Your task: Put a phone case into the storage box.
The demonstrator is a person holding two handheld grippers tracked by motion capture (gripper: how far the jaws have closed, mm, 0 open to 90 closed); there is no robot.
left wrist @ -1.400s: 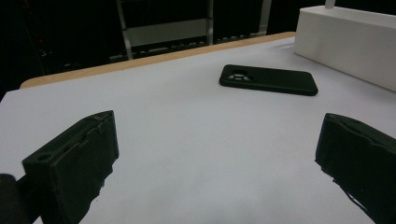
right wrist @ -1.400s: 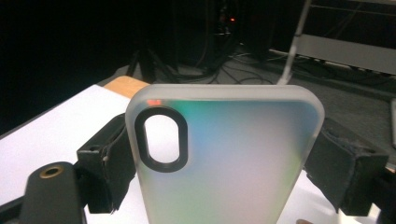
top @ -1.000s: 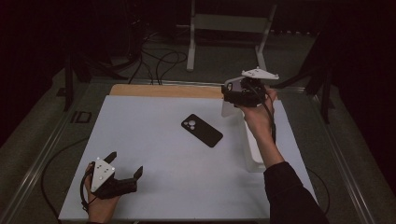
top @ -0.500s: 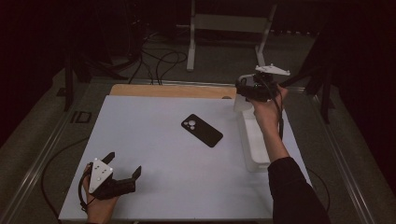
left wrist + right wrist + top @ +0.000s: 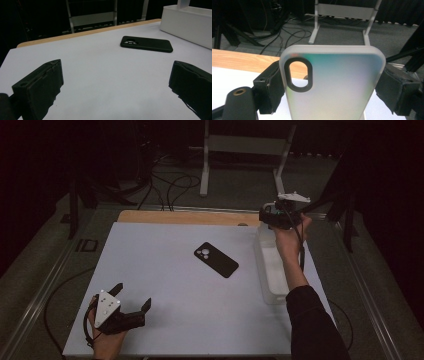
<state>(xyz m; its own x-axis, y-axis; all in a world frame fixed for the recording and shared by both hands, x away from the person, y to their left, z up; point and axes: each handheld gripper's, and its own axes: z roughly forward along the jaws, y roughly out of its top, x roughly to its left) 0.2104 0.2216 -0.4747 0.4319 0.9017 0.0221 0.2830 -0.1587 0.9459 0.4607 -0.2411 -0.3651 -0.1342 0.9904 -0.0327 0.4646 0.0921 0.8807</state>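
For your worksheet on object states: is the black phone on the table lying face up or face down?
Face down. The black phone lies flat on the table with its camera cluster upward, seen in the high and left gripper views.

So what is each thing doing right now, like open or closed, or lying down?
Left gripper: open, empty, low over the near left of the table.
Right gripper: shut on the phone case, held up over the far end of the bin.
Phone case: frosted and translucent, upright between the jaws, empty.
Black phone: lying flat, camera side up, untouched.
White bin: open-topped, along the table's right edge.
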